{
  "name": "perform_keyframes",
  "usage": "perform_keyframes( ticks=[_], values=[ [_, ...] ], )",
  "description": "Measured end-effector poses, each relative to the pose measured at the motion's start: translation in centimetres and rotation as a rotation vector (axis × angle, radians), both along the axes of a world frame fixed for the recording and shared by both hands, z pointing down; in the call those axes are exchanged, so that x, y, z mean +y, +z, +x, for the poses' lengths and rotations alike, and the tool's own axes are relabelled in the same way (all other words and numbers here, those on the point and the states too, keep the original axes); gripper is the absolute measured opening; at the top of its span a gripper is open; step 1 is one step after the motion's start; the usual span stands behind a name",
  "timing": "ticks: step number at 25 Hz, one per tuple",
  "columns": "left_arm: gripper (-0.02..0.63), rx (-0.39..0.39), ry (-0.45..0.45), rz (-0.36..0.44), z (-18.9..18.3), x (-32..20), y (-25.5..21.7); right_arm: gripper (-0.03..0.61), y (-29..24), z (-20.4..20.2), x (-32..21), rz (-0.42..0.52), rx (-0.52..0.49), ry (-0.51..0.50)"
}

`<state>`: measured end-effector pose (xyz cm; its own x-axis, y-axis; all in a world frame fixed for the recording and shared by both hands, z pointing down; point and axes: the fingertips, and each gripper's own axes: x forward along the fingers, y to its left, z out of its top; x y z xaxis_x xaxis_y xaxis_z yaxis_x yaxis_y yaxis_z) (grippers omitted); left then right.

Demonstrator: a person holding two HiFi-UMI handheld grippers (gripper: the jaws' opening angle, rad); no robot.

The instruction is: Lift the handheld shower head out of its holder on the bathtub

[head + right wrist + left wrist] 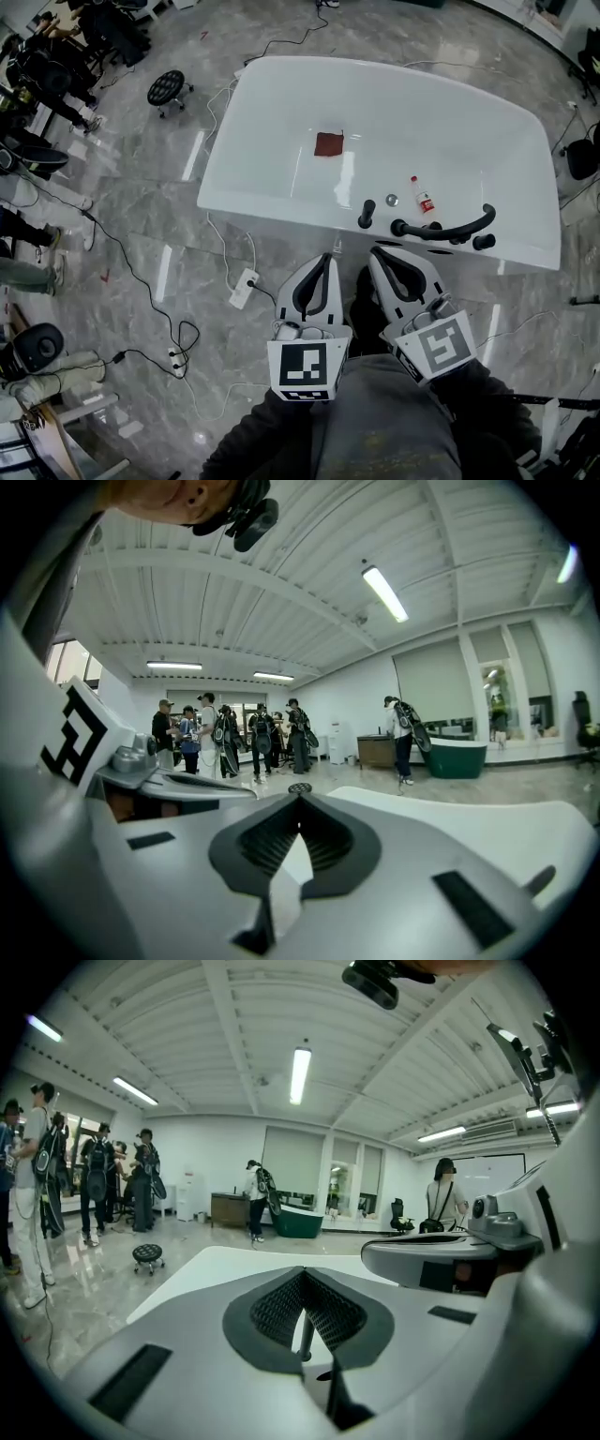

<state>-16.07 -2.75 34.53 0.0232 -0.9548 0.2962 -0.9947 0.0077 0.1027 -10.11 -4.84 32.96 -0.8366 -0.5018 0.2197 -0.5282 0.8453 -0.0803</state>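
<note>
Your left hand-held gripper (pixel 325 258) and right hand-held gripper (pixel 380 251) hold their jaws together, empty. The shower head (pixel 442 230) lies on the bathtub (pixel 281 122) rim, just ahead of the right one.

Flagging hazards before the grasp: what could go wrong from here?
1. The bottle sits close to the shower head; a reach may topple it.
2. The left gripper and right gripper have jaws shut; unopened, they would push the head, not grip it.
3. A power strip lies on the floor by the tub: a trip risk.
</note>
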Motion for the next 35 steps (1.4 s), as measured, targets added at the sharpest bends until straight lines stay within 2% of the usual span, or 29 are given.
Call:
perform_keyframes(
  ticks=[6,10,15,21,28,31,35],
  values=[
    [0.003,-0.03,0.037,-0.008,0.1,-3.8,-0.6,0.005,-0.9,0.1,-3.6,0.007,-0.029,0.037],
    [0.003,-0.025,0.072,-0.044,0.6,-6.6,0.6,0.005,0.4,0.7,-6.2,-0.026,-0.03,0.077],
    [0.003,-0.038,0.116,-0.048,1.6,-10.4,0.6,0.005,0.6,1.3,-10.2,-0.037,-0.041,0.106],
    [0.003,-0.074,0.129,-0.079,0.6,-13.8,1.2,0.005,1.4,0.2,-13.8,-0.058,-0.075,0.108],
    [0.003,-0.071,0.133,-0.077,-1.2,-15.3,1.9,0.005,2.1,-2.1,-15.3,-0.049,-0.069,0.09],
    [0.003,-0.054,0.163,-0.086,-2.3,-15.7,2.3,0.005,2.4,-3.4,-15.4,-0.044,-0.058,0.111],
    [0.003,-0.036,0.223,-0.111,-4.6,-15.4,3.8,0.005,3.2,-5.0,-15.7,-0.041,-0.037,0.192]
  ],
)
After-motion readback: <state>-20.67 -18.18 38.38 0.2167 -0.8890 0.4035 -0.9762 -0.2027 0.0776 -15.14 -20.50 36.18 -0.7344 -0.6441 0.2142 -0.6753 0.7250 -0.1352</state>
